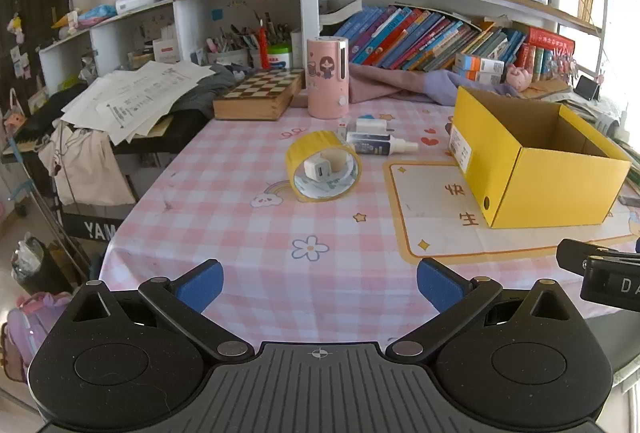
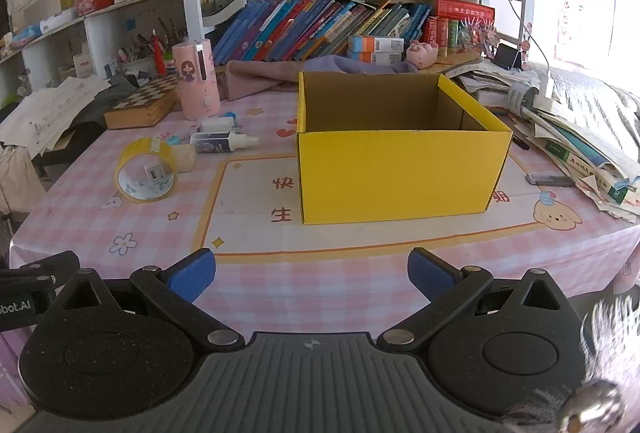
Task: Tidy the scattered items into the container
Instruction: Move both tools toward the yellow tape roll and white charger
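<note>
While both hand-held grippers hang spread and empty, a pink checked tablecloth [image 2: 340,245] fronts crowded bookshelves [image 2: 340,21].

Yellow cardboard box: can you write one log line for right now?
yellow cardboard box: upright, nothing visible inside | yellow tape roll: on table, outside box | left gripper: open, holds nothing | right gripper: open, holds nothing

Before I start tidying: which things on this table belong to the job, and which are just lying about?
Job items:
yellow box, open, looks empty
yellow tape roll
white charger cube, seen through the roll
spray bottle
small white item behind the bottle

Lying about:
pink canister
chessboard box
loose papers
shelf books
</note>
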